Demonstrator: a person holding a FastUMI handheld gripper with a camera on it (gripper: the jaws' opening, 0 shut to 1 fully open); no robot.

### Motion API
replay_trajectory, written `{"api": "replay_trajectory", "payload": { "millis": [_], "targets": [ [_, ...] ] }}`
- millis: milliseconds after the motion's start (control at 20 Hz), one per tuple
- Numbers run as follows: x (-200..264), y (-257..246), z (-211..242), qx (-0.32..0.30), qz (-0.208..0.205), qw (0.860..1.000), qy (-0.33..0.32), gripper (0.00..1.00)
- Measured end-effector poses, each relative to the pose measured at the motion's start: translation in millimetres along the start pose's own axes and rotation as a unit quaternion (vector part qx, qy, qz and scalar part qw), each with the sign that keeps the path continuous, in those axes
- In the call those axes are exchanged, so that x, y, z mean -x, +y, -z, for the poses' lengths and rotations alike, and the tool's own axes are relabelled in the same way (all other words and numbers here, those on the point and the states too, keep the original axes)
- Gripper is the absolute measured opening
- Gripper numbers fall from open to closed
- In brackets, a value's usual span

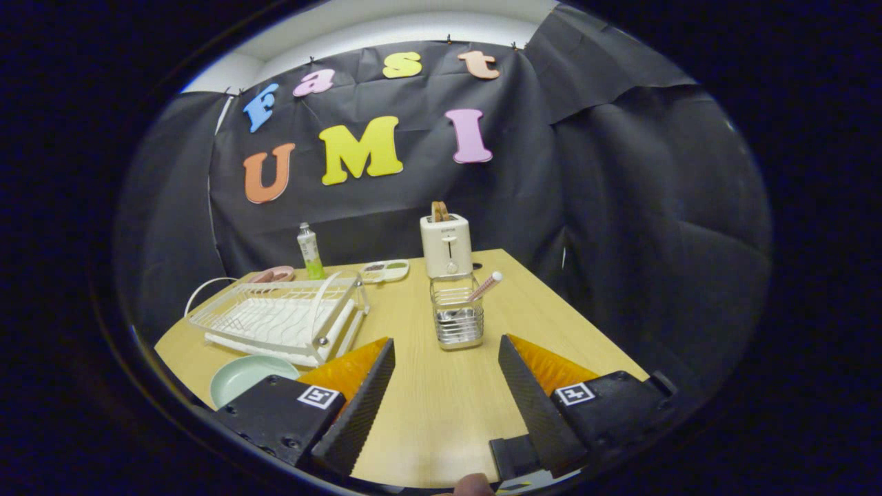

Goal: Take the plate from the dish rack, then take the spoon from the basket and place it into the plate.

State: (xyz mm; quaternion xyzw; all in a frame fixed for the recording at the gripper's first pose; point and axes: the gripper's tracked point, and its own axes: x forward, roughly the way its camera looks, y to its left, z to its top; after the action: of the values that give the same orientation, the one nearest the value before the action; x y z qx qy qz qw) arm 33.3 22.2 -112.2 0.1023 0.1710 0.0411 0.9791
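So the plate [242, 377] is already out of the dish rack [279, 318], sitting flat on the table [441, 406] just in front of the rack and right beside your left finger. Looks to me like that half is done and the spoon is what's left.

Your gripper [446, 358] is spread wide with nothing between the fingers, just bare tabletop.

The thing that matters now: the basket [459, 318] is almost dead ahead, just beyond the fingertips and a touch toward the right finger. The spoon [484, 287] stands in it with the bowl end down among the wires and the pale striped handle poking up over the rim, leaning away to the right. So the long axis is tilted, not upright, and the free end points toward your right side.

My guess is you want to go straight forward and up a bit, then line the fingers across that slanted handle above the rim rather than reaching down into the basket. The toaster [446, 244] sits right behind the basket, so watch how far you push in. Afterwards the plate is off to your left, so it's a sweep back that way.
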Motion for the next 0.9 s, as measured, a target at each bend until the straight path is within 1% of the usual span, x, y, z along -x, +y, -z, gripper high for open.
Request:
{"api": "replay_trajectory", "payload": {
  "millis": [100, 350, 500, 600, 800, 850, 900],
  "targets": [
    [-14.5, -12.1, -3.5, -0.002, -0.007, 1.000, -0.016, 0.99],
    [-57.4, -33.1, -24.3, 0.023, -0.016, 0.998, -0.052, 0.98],
    [-86.0, -35.2, -32.9, 0.021, -0.030, 0.998, -0.047, 0.96],
    [-102.7, -33.8, -34.8, 0.011, -0.043, 0.998, -0.038, 0.92],
    [-125.4, -33.1, -43.4, 0.003, -0.058, 0.998, -0.041, 0.71],
    [-127.0, -32.3, -44.8, 0.002, -0.061, 0.997, -0.039, 0.64],
    [-128.6, -32.0, -45.4, 0.000, -0.064, 0.997, -0.038, 0.61]
  ]
}}
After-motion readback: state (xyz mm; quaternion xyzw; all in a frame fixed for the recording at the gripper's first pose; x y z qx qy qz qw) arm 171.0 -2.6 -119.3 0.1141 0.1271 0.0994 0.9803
